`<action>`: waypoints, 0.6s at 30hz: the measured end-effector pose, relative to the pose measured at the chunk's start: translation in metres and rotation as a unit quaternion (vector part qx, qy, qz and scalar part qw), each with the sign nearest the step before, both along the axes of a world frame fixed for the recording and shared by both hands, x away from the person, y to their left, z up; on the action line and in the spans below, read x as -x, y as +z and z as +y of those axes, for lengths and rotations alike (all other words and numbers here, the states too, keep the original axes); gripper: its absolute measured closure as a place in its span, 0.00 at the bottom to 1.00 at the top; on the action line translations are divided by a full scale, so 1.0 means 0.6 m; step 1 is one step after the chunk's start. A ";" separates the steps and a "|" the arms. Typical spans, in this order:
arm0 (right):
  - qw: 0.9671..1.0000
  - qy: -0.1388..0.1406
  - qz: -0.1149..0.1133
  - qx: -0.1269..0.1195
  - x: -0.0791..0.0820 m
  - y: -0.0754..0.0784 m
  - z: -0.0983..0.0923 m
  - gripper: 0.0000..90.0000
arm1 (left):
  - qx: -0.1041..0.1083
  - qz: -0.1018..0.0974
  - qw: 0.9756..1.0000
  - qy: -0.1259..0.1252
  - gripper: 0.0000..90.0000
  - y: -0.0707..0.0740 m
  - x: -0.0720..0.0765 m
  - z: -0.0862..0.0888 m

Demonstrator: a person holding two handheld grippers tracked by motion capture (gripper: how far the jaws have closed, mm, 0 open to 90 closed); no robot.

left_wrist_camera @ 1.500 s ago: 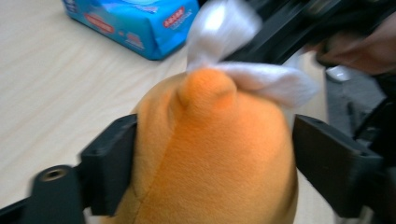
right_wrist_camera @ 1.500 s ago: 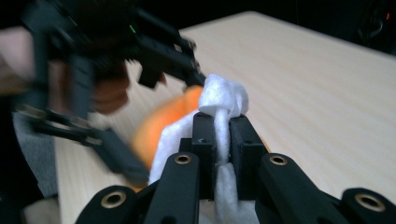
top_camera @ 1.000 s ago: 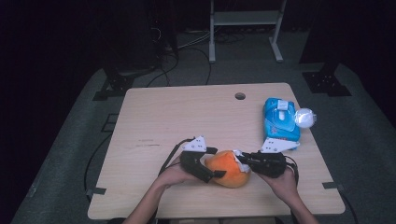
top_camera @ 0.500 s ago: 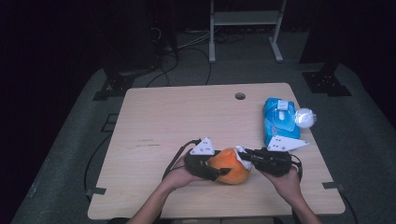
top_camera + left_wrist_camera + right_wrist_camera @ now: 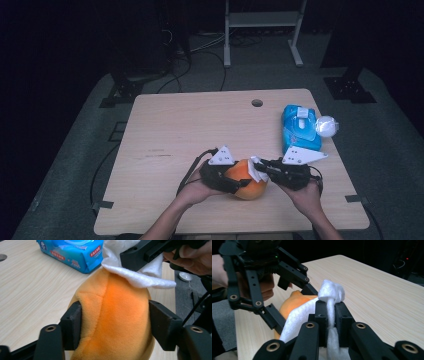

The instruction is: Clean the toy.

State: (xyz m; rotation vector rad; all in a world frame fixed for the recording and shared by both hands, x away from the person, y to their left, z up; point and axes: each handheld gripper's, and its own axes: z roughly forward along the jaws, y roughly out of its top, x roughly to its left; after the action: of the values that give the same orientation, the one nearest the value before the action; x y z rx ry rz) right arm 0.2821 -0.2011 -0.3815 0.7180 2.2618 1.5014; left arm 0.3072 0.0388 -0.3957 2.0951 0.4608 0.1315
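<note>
Lower centre of the high view: left tool (image 5: 235, 176) clenched across orange plush toy (image 5: 112, 315); right tool (image 5: 330, 315) pinching white wipe (image 5: 329, 293). Both soft, light; plush dents, so hold its bulging middle.

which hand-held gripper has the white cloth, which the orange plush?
The right hand-held gripper pinches the white cloth between closed jaws. The left hand-held gripper clamps the orange plush toy by its sides.
</note>
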 end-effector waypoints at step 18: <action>1.000 0.001 0.013 0.017 -0.006 -0.010 -0.003 0.91 | 0.056 0.023 0.997 -0.042 0.11 -0.020 -0.022 0.016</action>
State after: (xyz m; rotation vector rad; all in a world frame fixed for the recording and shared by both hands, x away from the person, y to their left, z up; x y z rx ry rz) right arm 0.2859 -0.2028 -0.3875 0.7282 2.3024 1.4586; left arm 0.3204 0.0485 -0.4075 2.0071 0.3974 0.0088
